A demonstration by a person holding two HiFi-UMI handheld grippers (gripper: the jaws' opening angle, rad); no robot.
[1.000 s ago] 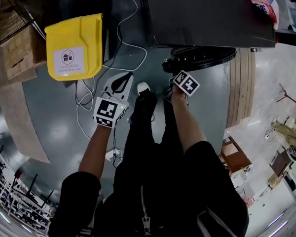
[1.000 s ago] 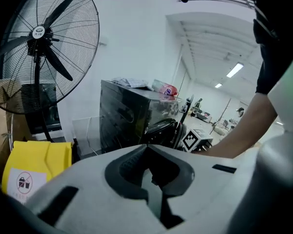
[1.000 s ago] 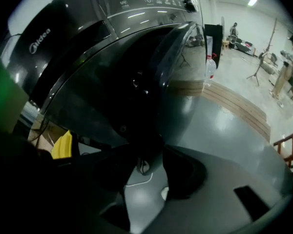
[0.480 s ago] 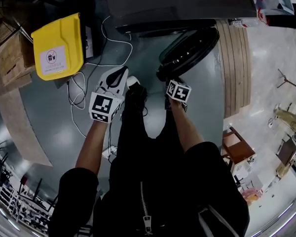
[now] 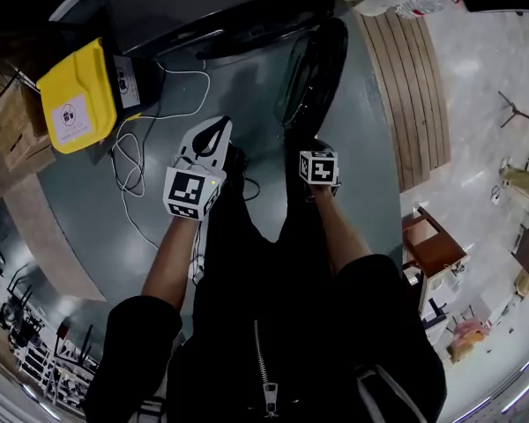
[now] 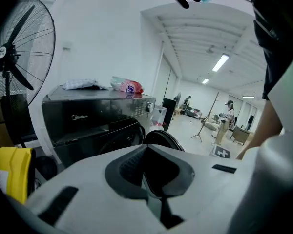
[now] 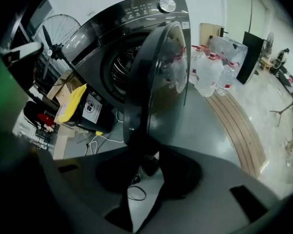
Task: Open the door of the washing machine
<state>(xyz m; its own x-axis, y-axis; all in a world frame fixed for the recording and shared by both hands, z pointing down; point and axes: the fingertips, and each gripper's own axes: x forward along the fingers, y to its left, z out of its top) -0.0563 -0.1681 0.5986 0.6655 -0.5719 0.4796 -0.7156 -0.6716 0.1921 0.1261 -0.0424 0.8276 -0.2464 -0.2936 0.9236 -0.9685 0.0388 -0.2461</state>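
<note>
**Washer door stands wide open, right gripper at its rim**

The washer (image 7: 132, 26) sits on the grey floor (image 5: 361, 183) with its round door (image 7: 158, 77) already swung out, edge-on to the person. The drum (image 7: 123, 65) shows behind the door. The person stands just in front, both arms stretched down ahead.

The right gripper (image 7: 150, 156) points steeply down at the door's bottom rim. Its jaws stand apart and are closing. The rim comes right up to their tips and looks to sit between them. It is dark against dark there, so I cannot tell whether the pads touch it. Pale floor shows through the gap nearer the camera.

The left gripper (image 6: 145, 149) hangs to the left of the door, apart from it, and is aimed at the washer's front. Its jaws are pressed together with nothing between them.

Left of the washer a yellow bin (image 5: 70, 100) stands on the floor. A white cable (image 5: 137, 161) trails from beside it towards the person's feet, and a fan (image 6: 19, 48) rises beyond the bin. On the washer's right, clear bottles (image 7: 212, 65) stand by a strip of wooden boards (image 5: 406, 86). A pink packet (image 6: 127, 86) lies on the washer's top.
</note>
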